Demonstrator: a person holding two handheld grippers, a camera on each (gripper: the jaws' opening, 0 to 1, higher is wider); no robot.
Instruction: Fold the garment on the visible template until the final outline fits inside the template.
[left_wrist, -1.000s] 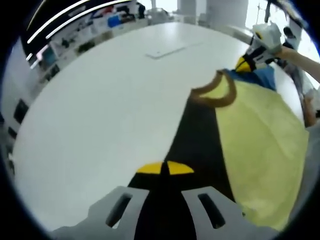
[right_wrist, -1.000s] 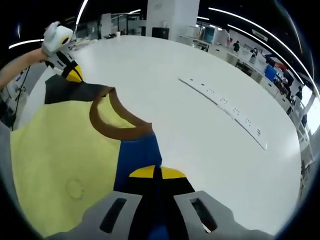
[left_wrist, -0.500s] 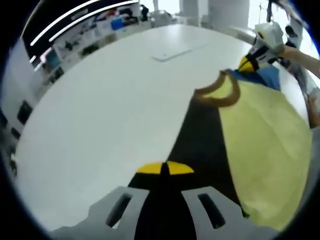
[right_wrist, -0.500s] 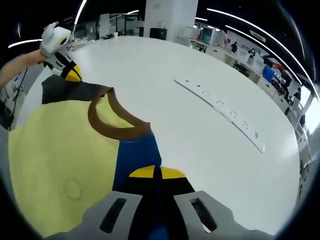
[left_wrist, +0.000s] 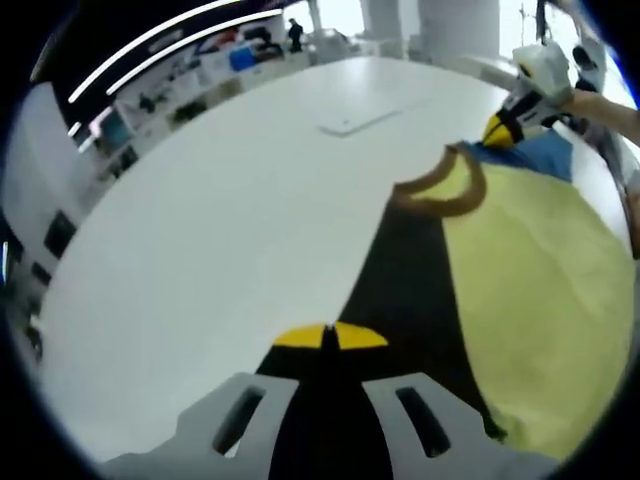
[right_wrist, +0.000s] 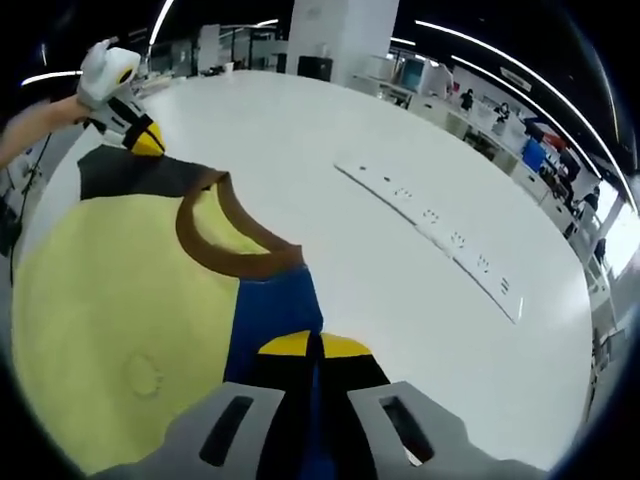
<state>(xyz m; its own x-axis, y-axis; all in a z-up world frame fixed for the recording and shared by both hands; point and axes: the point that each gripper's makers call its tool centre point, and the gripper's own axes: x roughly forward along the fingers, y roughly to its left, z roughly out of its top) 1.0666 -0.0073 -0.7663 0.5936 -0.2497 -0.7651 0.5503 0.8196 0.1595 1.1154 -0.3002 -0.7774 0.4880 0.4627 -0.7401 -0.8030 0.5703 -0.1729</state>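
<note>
A yellow T-shirt (left_wrist: 535, 290) with a brown collar (left_wrist: 440, 188) lies spread on the white table (left_wrist: 220, 230). It has one black sleeve (left_wrist: 400, 280) and one blue sleeve (right_wrist: 268, 315). My left gripper (left_wrist: 330, 337) is shut on the black sleeve, its yellow tips pressed together. My right gripper (right_wrist: 315, 346) is shut on the blue sleeve in the same way. In the left gripper view, the right gripper (left_wrist: 520, 112) sits at the far blue sleeve (left_wrist: 540, 155). In the right gripper view, the left gripper (right_wrist: 125, 105) sits at the black sleeve (right_wrist: 130, 175), beyond the collar (right_wrist: 225, 240) and yellow body (right_wrist: 110, 300).
A long white power strip (right_wrist: 440, 235) lies on the table (right_wrist: 420, 330) to the right of the shirt; it appears as a flat strip (left_wrist: 350, 122) in the left gripper view. Desks and shelves (left_wrist: 150, 95) ring the table. A person's forearm (left_wrist: 610, 110) holds the right gripper.
Both views have shifted slightly with the hands. Each gripper keeps its hold on its sleeve, and the shirt lies much as before.
</note>
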